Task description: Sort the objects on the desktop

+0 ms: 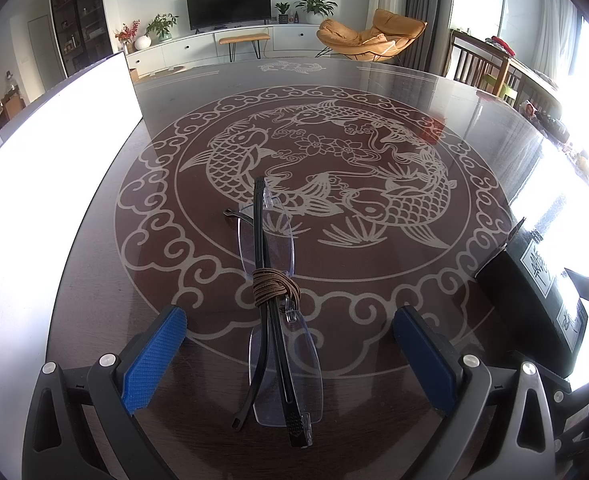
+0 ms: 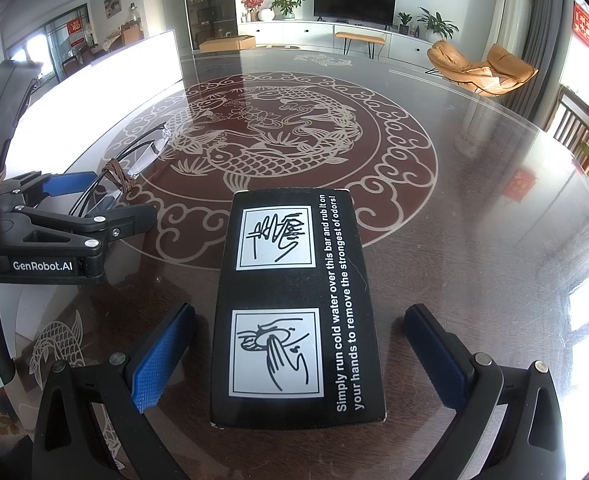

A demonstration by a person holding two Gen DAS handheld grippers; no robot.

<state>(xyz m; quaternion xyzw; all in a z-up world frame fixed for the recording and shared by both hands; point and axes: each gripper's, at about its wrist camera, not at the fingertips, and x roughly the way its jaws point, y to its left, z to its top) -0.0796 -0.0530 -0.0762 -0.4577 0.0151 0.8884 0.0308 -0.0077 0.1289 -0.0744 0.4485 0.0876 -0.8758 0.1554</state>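
Observation:
Folded rimless glasses point(image 1: 272, 304) with black arms, bound by a brown cord point(image 1: 274, 290), lie on the glass table between the open blue-padded fingers of my left gripper point(image 1: 290, 326), which touch nothing. A black box point(image 2: 294, 308) with white hand-washing pictures and text lies flat between the open fingers of my right gripper point(image 2: 300, 330), untouched. The box also shows at the right edge of the left wrist view point(image 1: 534, 292). The right wrist view shows the left gripper point(image 2: 94, 196) around the glasses point(image 2: 130, 168).
The dark round glass table point(image 1: 374, 240) carries a white koi pattern. A bright white panel point(image 1: 54, 160) stands along the table's left side. Chairs, a TV stand and plants are beyond the far edge.

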